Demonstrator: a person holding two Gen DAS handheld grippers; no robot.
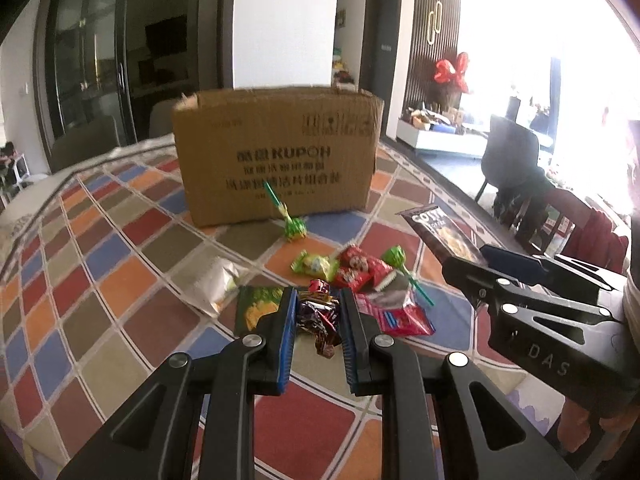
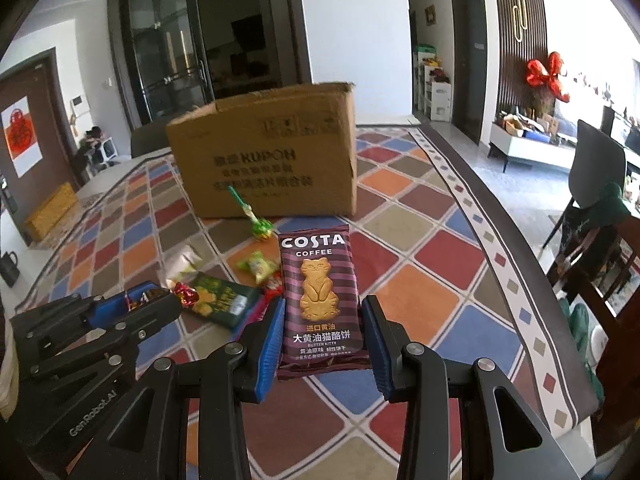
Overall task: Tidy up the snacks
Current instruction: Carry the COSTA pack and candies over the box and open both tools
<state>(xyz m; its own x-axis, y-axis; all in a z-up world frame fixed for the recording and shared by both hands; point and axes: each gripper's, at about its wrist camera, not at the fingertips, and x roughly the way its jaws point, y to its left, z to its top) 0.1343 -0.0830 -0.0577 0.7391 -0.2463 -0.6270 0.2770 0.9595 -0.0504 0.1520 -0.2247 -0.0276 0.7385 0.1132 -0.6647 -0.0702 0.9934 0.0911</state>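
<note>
My left gripper point(image 1: 318, 320) is shut on a crinkled foil-wrapped candy point(image 1: 318, 318) and holds it above the table. My right gripper point(image 2: 322, 340) is shut on a purple Costa Coffee biscuit packet point(image 2: 318, 300), held upright; the packet also shows in the left wrist view point(image 1: 440, 236). A brown cardboard box point(image 1: 276, 152) stands open-topped at the back of the table. Loose snacks lie in front of it: a green lollipop point(image 1: 294, 226), a green candy point(image 1: 314, 265), red packets point(image 1: 360, 270), a dark green packet point(image 1: 254, 308) and a white packet point(image 1: 212, 284).
The table wears a checkered multicolour cloth point(image 1: 120, 248). A dark chair point(image 2: 596, 176) stands beyond the table's right edge. A black mug point(image 2: 9, 268) sits at the far left. The right gripper's body point(image 1: 540, 304) is close to the right of my left gripper.
</note>
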